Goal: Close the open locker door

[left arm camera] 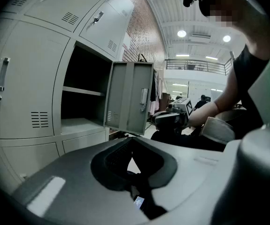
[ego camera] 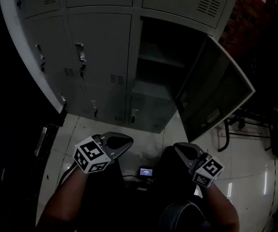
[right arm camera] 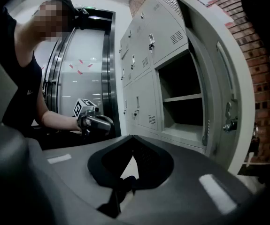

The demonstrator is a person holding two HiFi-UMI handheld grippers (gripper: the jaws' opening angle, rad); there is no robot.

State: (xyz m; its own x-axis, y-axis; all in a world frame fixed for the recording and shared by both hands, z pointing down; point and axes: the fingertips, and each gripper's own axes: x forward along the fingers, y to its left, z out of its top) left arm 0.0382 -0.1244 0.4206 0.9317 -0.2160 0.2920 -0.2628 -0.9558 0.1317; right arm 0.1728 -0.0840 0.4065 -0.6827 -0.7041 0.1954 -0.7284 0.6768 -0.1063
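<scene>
A grey bank of lockers [ego camera: 100,47] stands in front of me. One door [ego camera: 218,88] is swung out to the right, showing a dark compartment with a shelf [ego camera: 160,57]. My left gripper [ego camera: 124,141] and right gripper [ego camera: 180,150] are held low, well short of the lockers, both shut and empty. In the left gripper view the jaws meet at the tip [left arm camera: 134,138], and the open door [left arm camera: 130,100] lies ahead beside the right gripper [left arm camera: 170,118]. In the right gripper view, tip [right arm camera: 132,137], the door's inner face with its latch [right arm camera: 228,123] is close on the right.
A small device with a lit screen [ego camera: 146,171] lies low between my arms. A black metal frame [ego camera: 235,127] stands on the glossy tiled floor [ego camera: 247,166] right of the door, by a brick wall [ego camera: 255,18]. Closed lockers with handles [ego camera: 80,54] fill the left.
</scene>
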